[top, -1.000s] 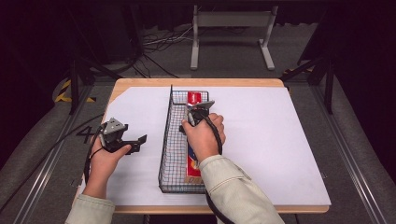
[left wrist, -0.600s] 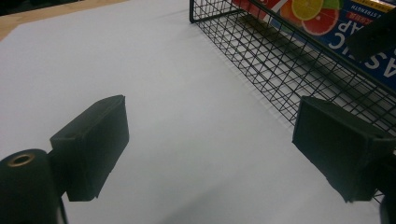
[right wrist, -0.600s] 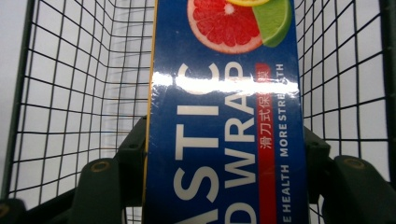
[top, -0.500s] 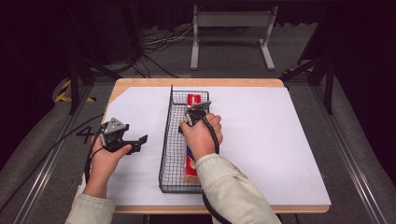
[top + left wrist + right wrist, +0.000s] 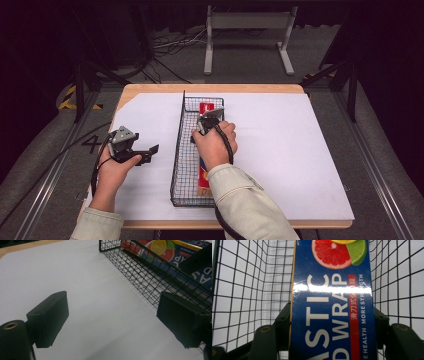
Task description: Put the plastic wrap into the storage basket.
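right gripper [image 5: 207, 121] down inside wire basket [image 5: 180, 150], jaws clamped on sides of blue plastic wrap box [image 5: 332, 302] lying lengthwise in basket; left gripper [image 5: 142, 152] over white table cover [image 5: 290, 150] just left of basket, jaws wide apart, holding nothing

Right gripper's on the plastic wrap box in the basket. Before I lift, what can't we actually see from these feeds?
- Right gripper, right gripper view: the plastic wrap box hides the pads' contact faces.
- Box in the high view: the right hand covers its middle; lettering too small.
- Box ends, right gripper view: cut off top and bottom.
- Wire basket floor under the box: hidden.
- Left gripper, left gripper view: open over white table; its right jaw is cropped.
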Tool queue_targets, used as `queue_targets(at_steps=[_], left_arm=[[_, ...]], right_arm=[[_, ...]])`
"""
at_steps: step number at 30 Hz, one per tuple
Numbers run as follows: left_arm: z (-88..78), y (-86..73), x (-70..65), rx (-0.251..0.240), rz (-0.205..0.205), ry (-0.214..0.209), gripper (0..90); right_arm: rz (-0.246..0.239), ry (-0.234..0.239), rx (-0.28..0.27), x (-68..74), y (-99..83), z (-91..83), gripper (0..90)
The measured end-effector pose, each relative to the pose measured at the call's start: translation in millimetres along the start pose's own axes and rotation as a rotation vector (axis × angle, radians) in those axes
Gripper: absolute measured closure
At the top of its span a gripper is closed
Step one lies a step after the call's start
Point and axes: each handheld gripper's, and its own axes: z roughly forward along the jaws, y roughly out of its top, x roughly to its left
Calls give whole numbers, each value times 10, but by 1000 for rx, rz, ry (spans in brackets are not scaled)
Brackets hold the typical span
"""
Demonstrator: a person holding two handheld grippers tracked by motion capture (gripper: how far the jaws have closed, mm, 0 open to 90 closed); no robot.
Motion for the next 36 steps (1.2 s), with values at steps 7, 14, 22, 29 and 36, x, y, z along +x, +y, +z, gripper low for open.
queue_targets(at_steps=[7,14,22,29,36], left_arm=[[4,0,-3,-4,-3,1,112],[2,-2,-5,-3,-1,3,112],[-8,-2,2,-1,0,7,112],[-10,-8,-2,-6,-4,6,113],[-30,-19,3,-1,3,11,113]], right_arm=[[-1,-8,22,16,29,14,386],[-9,-20,30,14,40,25,385],[0,21,32,0,60,11,346],[23,58,7,-43,79,-18,333],[8,63,-42,-69,80,-72,328]])
